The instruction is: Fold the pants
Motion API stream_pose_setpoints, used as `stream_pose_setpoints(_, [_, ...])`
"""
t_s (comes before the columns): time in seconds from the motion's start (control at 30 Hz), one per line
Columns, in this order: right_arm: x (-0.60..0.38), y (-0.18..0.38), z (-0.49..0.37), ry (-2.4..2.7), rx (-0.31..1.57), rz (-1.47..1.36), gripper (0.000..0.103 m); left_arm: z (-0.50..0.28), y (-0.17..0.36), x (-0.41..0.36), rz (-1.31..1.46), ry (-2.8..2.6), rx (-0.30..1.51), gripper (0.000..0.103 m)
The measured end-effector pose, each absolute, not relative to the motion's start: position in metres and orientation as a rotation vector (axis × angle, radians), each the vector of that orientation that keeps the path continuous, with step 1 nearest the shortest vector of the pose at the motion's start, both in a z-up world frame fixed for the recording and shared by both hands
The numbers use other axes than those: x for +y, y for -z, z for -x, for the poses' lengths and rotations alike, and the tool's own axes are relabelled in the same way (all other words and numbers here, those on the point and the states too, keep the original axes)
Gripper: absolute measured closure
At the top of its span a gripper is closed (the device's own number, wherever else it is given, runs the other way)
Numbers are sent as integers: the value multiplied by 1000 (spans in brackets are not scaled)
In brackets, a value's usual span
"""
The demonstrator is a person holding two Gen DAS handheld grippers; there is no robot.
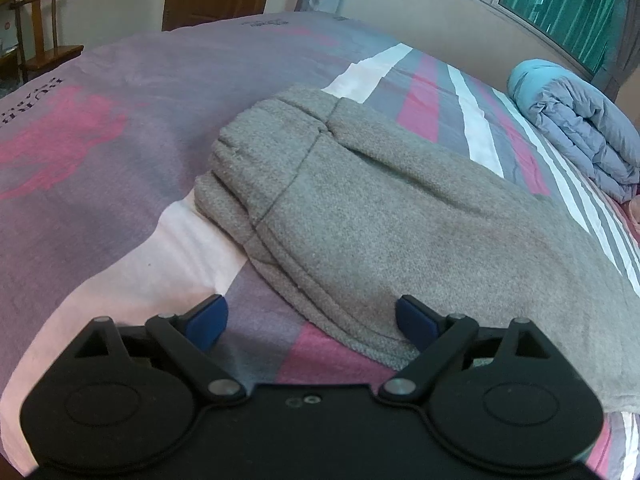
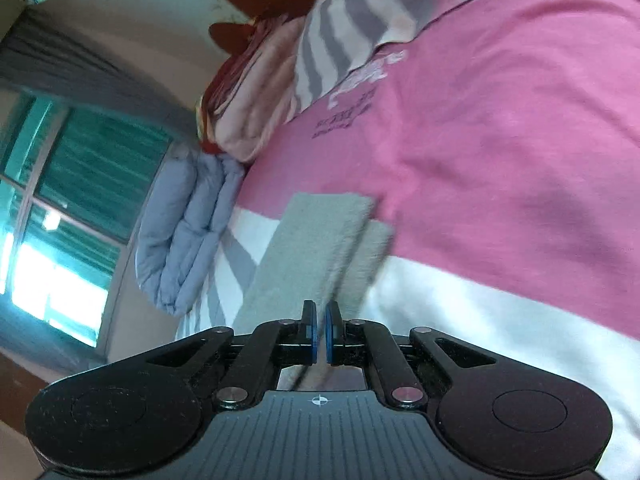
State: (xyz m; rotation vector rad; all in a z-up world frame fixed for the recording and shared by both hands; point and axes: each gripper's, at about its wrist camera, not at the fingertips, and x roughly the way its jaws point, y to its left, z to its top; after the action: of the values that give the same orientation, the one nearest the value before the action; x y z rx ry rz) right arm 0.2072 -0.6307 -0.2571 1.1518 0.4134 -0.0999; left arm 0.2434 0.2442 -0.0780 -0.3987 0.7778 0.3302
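Grey fleece pants (image 1: 384,216) lie on the bed, waistband at the far left end, legs running to the right. My left gripper (image 1: 312,320) is open and empty, just above the near edge of the pants; its right pad rests over the fabric edge. In the right wrist view the two grey pant legs (image 2: 312,248) stretch away from my right gripper (image 2: 320,332). Its blue pads stand almost together with a thin gap. I cannot tell whether cloth is pinched between them.
The bed has a pink, grey and white striped cover (image 1: 120,168). A folded blue-grey duvet (image 1: 576,128) lies at the far right by the window. Pillows (image 2: 248,112) are stacked beyond it. A wooden chair (image 1: 36,36) stands past the bed's left side.
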Motion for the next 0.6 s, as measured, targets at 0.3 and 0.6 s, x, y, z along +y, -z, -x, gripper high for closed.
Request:
stream_pose_setpoints(0.3, [-648,279,-222,117,427,-1287,99,-242,77,244,400,-333,779,16])
stream_pose_setpoints(0.6, [-650,272,-208,76,396,-1303,70,-243,78,243,396,-333,777,15])
